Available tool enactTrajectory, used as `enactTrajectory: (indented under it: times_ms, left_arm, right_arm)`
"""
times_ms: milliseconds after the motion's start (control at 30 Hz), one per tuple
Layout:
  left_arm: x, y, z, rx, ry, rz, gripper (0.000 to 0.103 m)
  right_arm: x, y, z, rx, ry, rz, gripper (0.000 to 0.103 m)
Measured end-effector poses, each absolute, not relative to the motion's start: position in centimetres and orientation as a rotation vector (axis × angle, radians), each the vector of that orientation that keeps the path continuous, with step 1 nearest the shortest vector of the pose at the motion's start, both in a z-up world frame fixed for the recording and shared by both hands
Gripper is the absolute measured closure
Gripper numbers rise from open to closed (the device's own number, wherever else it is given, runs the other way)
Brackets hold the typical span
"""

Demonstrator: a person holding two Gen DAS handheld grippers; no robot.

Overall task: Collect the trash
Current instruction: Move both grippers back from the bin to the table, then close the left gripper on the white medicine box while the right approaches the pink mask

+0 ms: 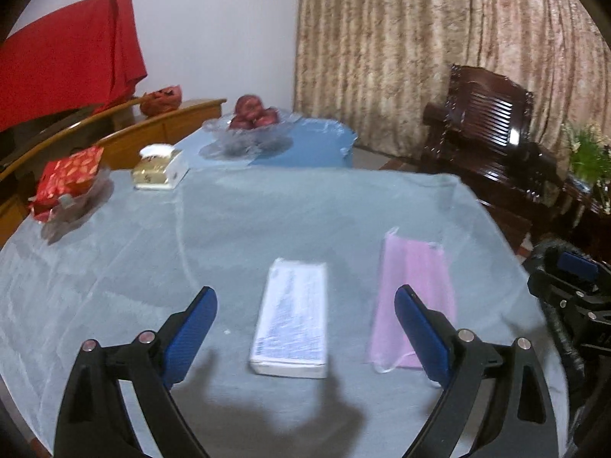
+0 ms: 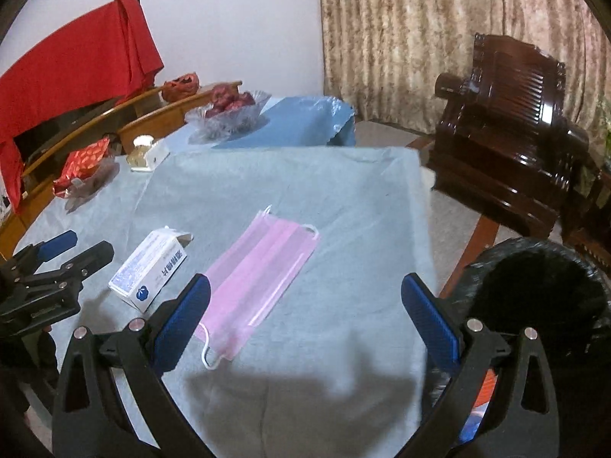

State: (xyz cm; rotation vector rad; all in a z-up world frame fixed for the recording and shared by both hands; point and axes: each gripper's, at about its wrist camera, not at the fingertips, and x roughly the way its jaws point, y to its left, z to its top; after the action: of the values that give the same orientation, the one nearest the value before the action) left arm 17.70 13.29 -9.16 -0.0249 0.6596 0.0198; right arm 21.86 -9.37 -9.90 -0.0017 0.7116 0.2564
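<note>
Fingers (image 1: 191,328) spread, grey tablecloth (image 1: 267,221), perhaps creased

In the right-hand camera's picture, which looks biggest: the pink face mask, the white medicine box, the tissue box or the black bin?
As they appear in that view:
1. Black bin, though it sits nearest the camera
2. Pink face mask
3. White medicine box
4. Tissue box, far back, so probably shrunk by distance
</note>
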Motion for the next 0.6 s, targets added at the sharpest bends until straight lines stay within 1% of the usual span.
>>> enactTrajectory:
  times_ms: [400,600]
  left_arm:
    - [19.6,15.8,-13.7,-0.049,0.761,0.039,0.011]
    - [21.0,16.0,-15.6,-0.070,0.816,0.019,0.011]
  right_arm:
    - [24.1,-6.5,-14.2,-0.029,0.799,0.245,0.006]
    - [24.7,-6.1,-15.2,-0.035,0.817,0.241,0.006]
